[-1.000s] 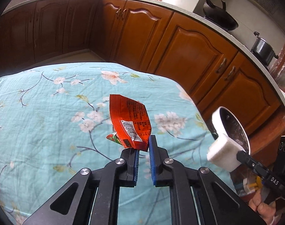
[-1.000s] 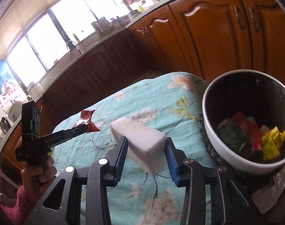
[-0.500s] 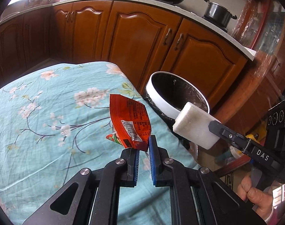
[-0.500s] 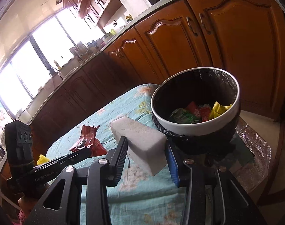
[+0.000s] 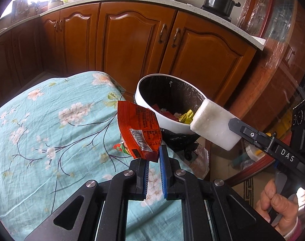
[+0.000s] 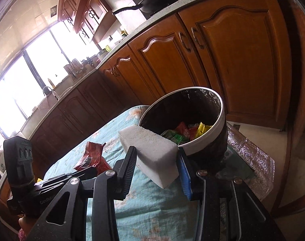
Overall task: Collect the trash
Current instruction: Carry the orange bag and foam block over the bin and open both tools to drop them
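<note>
I am gripping a white foam block (image 6: 152, 150) in my right claw (image 6: 156, 166), nosing it over the bin (image 6: 220, 120) rim at one o'clock so it drops inside; my left claw (image 5: 153, 160) is pinching an orange wrapper (image 5: 138, 126), waiting beside the bin above the floral tablecloth (image 5: 52, 130).

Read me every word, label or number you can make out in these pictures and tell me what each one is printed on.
"DAS": white letters on the black arm of the right gripper, seen from the left wrist.
"GenRobo", cut off: on the black body of the left gripper, seen from the right wrist.
Orange wrapper: barcode and fine print, too small to read.
Wrappers in the trash bin: print unreadable.
</note>
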### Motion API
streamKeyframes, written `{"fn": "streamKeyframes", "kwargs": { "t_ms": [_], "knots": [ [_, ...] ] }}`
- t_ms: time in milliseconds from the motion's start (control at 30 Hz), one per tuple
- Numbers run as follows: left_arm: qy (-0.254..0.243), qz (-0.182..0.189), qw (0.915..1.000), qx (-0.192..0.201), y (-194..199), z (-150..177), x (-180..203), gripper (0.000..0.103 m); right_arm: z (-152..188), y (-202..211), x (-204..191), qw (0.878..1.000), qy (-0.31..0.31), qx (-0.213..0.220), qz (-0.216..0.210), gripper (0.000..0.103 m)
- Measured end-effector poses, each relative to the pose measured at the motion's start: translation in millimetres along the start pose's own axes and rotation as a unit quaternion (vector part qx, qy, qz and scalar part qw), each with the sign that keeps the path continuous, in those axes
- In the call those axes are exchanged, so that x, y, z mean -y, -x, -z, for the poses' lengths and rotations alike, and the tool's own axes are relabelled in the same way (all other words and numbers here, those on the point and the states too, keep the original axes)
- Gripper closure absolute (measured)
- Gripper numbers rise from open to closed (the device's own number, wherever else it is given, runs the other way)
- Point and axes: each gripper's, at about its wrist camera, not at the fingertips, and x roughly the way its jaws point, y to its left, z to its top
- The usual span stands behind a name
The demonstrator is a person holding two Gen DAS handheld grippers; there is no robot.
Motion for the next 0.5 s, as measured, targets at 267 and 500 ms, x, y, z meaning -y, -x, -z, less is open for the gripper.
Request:
{"fn": "streamKeyframes", "kwargs": {
  "t_ms": [267,500],
  "knots": [
    [-0.023,-0.002,0.9997,0.002,-14.8,-14.6,13.4,0.094,-11.0,5.6,5.4,1.000,0.002,0.017,0.005,0.062],
    [-0.037,-0.002,0.9993,0.002,-26.7,-25.0,23.2,0.094,-26.1,5.3,8.4,0.999,0.013,0.027,0.016,0.062]
  ]
}}
